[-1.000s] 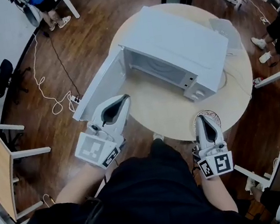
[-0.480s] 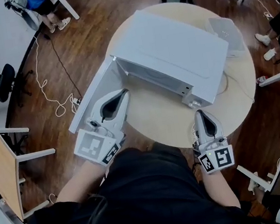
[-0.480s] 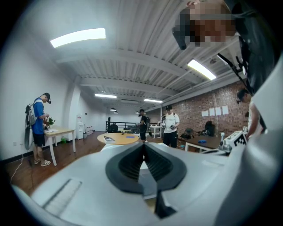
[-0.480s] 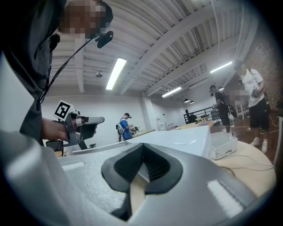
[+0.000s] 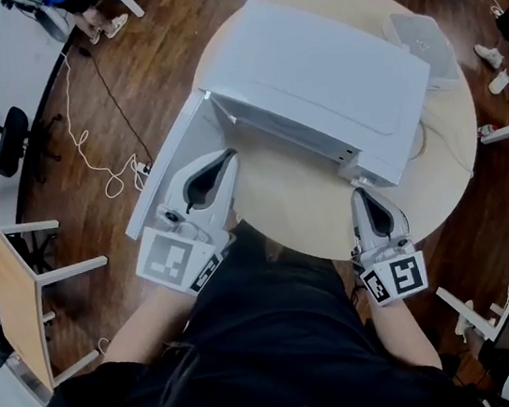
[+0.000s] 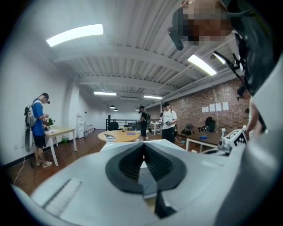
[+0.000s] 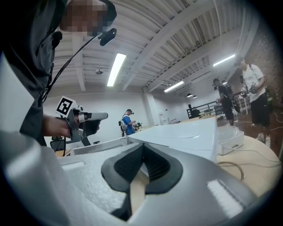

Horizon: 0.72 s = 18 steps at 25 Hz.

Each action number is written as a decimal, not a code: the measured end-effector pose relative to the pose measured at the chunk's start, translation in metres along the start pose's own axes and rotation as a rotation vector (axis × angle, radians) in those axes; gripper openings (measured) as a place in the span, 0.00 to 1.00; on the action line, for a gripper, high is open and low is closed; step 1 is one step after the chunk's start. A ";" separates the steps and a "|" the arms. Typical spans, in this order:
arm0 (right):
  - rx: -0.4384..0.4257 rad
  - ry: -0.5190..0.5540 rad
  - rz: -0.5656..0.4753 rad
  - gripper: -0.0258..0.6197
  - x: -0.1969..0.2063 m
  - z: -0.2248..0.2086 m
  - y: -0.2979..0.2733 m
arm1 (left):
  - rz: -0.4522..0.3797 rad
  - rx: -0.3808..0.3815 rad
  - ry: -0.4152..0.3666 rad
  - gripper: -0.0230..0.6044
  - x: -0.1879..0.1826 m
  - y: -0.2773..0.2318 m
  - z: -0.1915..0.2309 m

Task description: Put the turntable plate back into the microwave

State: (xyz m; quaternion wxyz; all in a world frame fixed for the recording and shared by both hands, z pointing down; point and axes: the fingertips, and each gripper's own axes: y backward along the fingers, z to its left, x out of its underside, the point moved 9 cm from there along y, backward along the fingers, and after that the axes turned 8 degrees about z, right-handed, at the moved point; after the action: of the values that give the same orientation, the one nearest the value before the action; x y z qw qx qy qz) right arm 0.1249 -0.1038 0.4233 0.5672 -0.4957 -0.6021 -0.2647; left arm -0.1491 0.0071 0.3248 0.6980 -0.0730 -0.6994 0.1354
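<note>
The white microwave (image 5: 321, 74) stands on a round wooden table (image 5: 312, 208), its door (image 5: 168, 180) swung open to the left. My left gripper (image 5: 230, 155) is shut and empty, hovering just in front of the open cavity beside the door; in its own view the left gripper (image 6: 143, 145) points over the microwave's top. My right gripper (image 5: 359, 194) is shut with nothing in it, at the microwave's front right corner. The right gripper (image 7: 142, 149) sees the microwave (image 7: 185, 132) from the side. I cannot pick out the turntable plate in any view.
A translucent tray-like thing (image 5: 420, 31) and a cable (image 5: 420, 140) lie on the table behind and right of the microwave. Chairs and a small table (image 5: 19, 309) stand at the left. People stand farther off in the room (image 6: 37, 128).
Both grippers have drifted closer to the microwave front. A round thing seen under the right gripper a second ago is no longer in sight.
</note>
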 end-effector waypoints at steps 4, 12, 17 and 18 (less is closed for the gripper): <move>0.048 0.034 -0.016 0.04 -0.008 0.001 0.004 | -0.010 0.029 -0.005 0.04 -0.004 -0.010 0.009; 0.245 -0.001 -0.019 0.04 -0.002 0.006 0.012 | -0.041 0.213 -0.030 0.04 -0.016 -0.055 0.029; 0.325 -0.014 -0.045 0.04 -0.010 0.026 0.004 | -0.053 0.317 -0.039 0.04 -0.020 -0.069 0.044; 0.344 -0.013 -0.050 0.04 -0.011 0.029 0.003 | -0.054 0.336 -0.041 0.04 -0.020 -0.071 0.047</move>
State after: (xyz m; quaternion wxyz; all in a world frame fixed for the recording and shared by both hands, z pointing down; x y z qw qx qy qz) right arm 0.1142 -0.0801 0.4053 0.6329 -0.3778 -0.6544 -0.1686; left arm -0.1897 -0.0708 0.3268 0.6893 0.0662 -0.6827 0.2331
